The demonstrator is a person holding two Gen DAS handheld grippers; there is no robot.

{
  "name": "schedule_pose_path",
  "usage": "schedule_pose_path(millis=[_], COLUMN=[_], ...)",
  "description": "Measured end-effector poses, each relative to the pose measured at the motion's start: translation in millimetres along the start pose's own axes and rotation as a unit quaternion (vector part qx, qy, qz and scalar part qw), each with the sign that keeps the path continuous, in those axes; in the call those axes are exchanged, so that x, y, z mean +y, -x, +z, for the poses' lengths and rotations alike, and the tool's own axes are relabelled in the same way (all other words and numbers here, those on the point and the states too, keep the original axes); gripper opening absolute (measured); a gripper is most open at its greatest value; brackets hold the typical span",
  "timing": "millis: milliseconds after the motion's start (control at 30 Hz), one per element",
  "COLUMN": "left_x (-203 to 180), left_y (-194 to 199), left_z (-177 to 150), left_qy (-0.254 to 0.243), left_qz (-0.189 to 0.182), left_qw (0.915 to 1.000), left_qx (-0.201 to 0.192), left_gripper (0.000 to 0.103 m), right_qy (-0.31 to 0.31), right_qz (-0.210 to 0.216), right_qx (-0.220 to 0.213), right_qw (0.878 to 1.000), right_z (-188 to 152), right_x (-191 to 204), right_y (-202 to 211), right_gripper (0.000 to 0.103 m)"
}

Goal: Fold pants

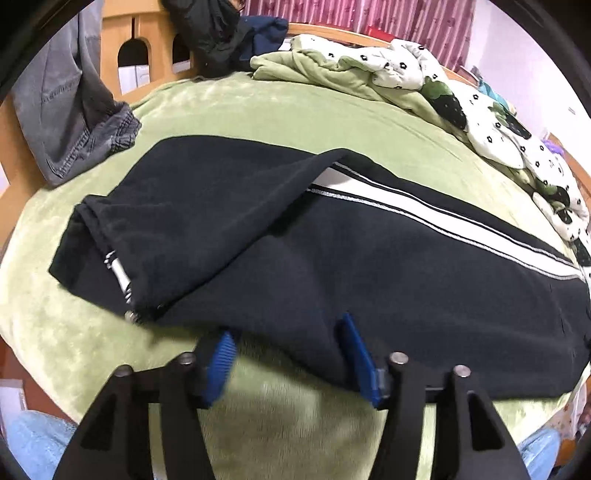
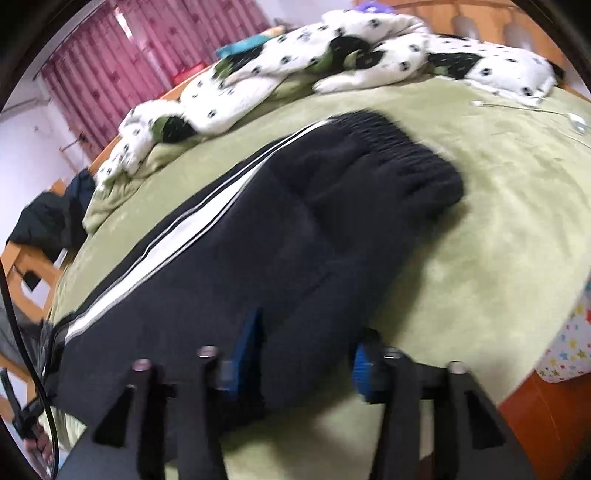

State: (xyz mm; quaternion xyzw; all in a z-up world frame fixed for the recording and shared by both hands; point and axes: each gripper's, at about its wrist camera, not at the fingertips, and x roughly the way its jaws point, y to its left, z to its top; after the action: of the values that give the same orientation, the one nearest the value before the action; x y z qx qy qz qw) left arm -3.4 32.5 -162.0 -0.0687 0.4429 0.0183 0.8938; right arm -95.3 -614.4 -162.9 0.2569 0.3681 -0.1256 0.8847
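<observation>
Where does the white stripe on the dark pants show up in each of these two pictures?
Left wrist view: the white stripe runs from centre down to the right edge, along the pants' far side.
Right wrist view: the white stripe runs diagonally from lower left up toward centre.
Shared landmark: the spotted white quilt behind the pants.

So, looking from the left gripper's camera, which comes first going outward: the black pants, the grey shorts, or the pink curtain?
From the left gripper:
1. Black pants: right at the fingertips, spread across the green bed.
2. Grey shorts: farther out on the left, hanging over the bed's edge.
3. Pink curtain: farthest, at the top, behind the bed.
</observation>
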Motion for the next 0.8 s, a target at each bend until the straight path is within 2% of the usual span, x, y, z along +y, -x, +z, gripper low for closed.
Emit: schedule_pose_path(millis=[167, 267, 333, 367, 400, 467, 533, 600, 633, 733, 800], left_x=[4.7, 9.1, 11.9, 14.3, 17.0, 23.7, 27.8, 32.5, 35.8, 45.3, 56.2], left_y=[19.2, 29.0, 34.2, 37.7, 39.8, 42.7, 42.2, 37.6, 33.5, 22.6, 13.8], left_z=[-8.0, -7.2, -4.5, -2.8, -1.2, 2.2, 5.3, 8.4, 9.8, 10.0, 9.7], left_qy=[0.009, 0.015, 0.016, 0.018, 0.02, 0.024, 0.025, 0.026, 0.027, 0.033, 0.042], left_qz=[0.005, 0.003, 0.012, 0.02, 0.022, 0.026, 0.032, 0.045, 0.049, 0.058, 0.05], left_qw=[0.9998, 0.9994, 0.9991, 0.9986, 0.9983, 0.9979, 0.9975, 0.9971, 0.9971, 0.997, 0.9974], left_qx=[-0.019, -0.03, -0.038, -0.045, -0.049, -0.054, -0.057, -0.056, -0.051, -0.039, -0.033], left_gripper=[0.061, 0.061, 0.061, 0.061, 0.061, 0.061, 0.061, 0.061, 0.061, 0.061, 0.061], right_qy=[-0.05, -0.086, -0.107, -0.098, -0.091, -0.09, -0.071, -0.034, -0.024, -0.003, 0.004], right_qz=[0.006, 0.015, -0.006, -0.011, -0.007, 0.004, -0.014, -0.047, -0.059, -0.085, -0.09], right_qx=[-0.01, -0.011, -0.019, -0.031, -0.035, -0.045, -0.027, -0.003, -0.002, -0.016, -0.016], right_qw=[0.999, 0.996, 0.994, 0.995, 0.995, 0.995, 0.997, 0.998, 0.998, 0.996, 0.996], right_z=[27.6, 43.1, 54.6, 62.5, 67.6, 78.1, 80.6, 75.5, 71.4, 52.1, 39.3], right_x=[-25.8, -33.7, -37.6, -39.4, -41.1, -45.8, -40.7, -32.6, -32.4, -31.1, -30.8], right_y=[-23.5, -39.6, -43.3, -40.7, -38.2, -33.1, -37.4, -40.2, -37.3, -15.7, -0.1], right_gripper=[0.059, 0.059, 0.039, 0.023, 0.022, 0.022, 0.022, 0.028, 0.029, 0.045, 0.048])
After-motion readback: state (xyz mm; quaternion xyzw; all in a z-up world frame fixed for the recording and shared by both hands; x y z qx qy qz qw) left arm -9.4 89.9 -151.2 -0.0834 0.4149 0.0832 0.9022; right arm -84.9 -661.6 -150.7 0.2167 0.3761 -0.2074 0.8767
